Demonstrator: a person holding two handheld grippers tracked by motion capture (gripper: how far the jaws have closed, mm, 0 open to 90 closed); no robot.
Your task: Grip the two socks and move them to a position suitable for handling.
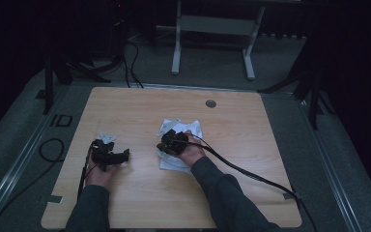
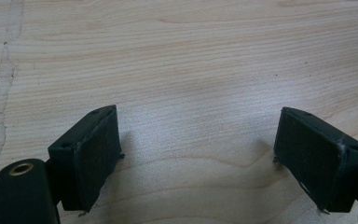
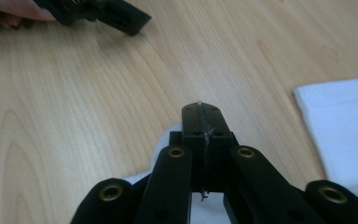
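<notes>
Where the white cloth [image 1: 181, 145] lies crumpled near the middle of the wooden table [image 1: 232, 159], the right gripper [image 1: 170, 143] rests on top of it, held in the person's right hand [image 1: 192, 151]. In the right gripper view, its jaws are pressed together with no gap; white cloth [image 3: 340, 126] shows beneath and beside them, but whether any fabric is pinched between them cannot be told. The left gripper [image 1: 124, 155] sits well apart from the cloth, toward the table's left side, gripped by the left hand [image 1: 98, 171]. In the left gripper view, its jaws stand wide apart over bare wood [image 2: 191, 70], with nothing between them. A black cable [image 1: 251, 173] trails from the right gripper toward the table's right edge. A small round grommet [image 1: 211, 103] sits near the far edge.
</notes>
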